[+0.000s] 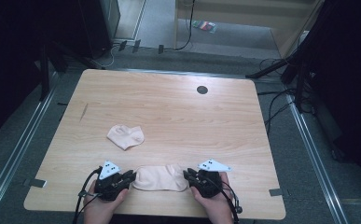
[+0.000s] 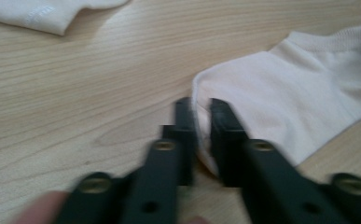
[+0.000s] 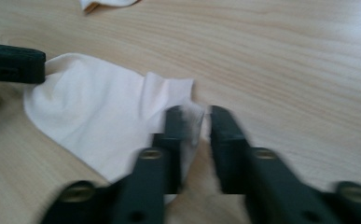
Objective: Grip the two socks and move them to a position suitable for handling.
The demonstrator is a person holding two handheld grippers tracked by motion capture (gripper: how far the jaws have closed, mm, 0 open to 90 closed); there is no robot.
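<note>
Two pale socks lie on the wooden table (image 1: 178,112): the near sock (image 1: 162,178) lies flat at the front edge between both grippers. The left gripper (image 1: 132,176) and right gripper (image 1: 186,174) each straddle one end, jaws slightly apart, fabric between them. The other sock (image 1: 125,136) lies crumpled farther back.

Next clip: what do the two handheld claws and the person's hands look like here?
Both are black handheld claws, the left claw and the right claw, each with two flat, straight black jaws fixed by brass-coloured screws. Each carries a pale grey three-cornered plate with small dark dots on top. Thin black cables trail back from them. The hands are bare; no sleeve is in view.
</note>
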